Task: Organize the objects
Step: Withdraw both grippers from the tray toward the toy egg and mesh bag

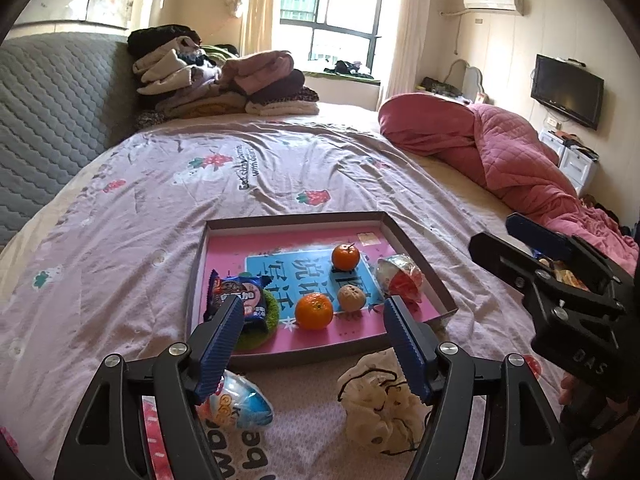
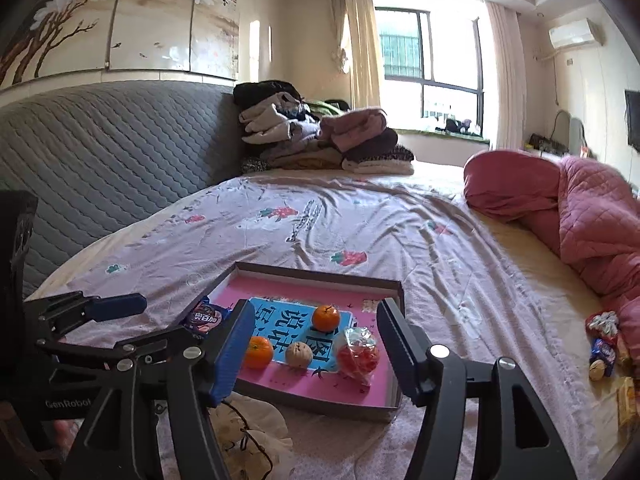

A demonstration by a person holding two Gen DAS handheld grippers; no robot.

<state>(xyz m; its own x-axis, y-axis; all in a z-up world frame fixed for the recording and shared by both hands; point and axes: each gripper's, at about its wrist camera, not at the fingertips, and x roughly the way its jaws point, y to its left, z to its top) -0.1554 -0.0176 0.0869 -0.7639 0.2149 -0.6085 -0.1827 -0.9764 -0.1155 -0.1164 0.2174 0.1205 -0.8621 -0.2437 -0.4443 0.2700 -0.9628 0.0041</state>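
The tray (image 1: 420, 264), a shallow cardboard box with a pink printed floor, lies on the wrinkled bedsheet (image 1: 120, 240) and holds two smooth round oranges (image 1: 314, 311), a wrinkly walnut (image 1: 351, 298), a shiny blue snack packet (image 1: 240, 298) on a fuzzy green pad (image 1: 269, 320), and a crinkly clear-wrapped sweet (image 1: 400, 278). The left gripper (image 1: 314, 344) and right gripper (image 2: 316, 354) both hang wide open over the tray's near edge, holding and touching nothing. Just in front of the tray lie a cream scrunchie (image 1: 380, 404) and a glossy egg-shaped toy (image 1: 236, 402), with more wrapped snacks (image 2: 604, 344) off by the pink quilt (image 2: 580, 216).
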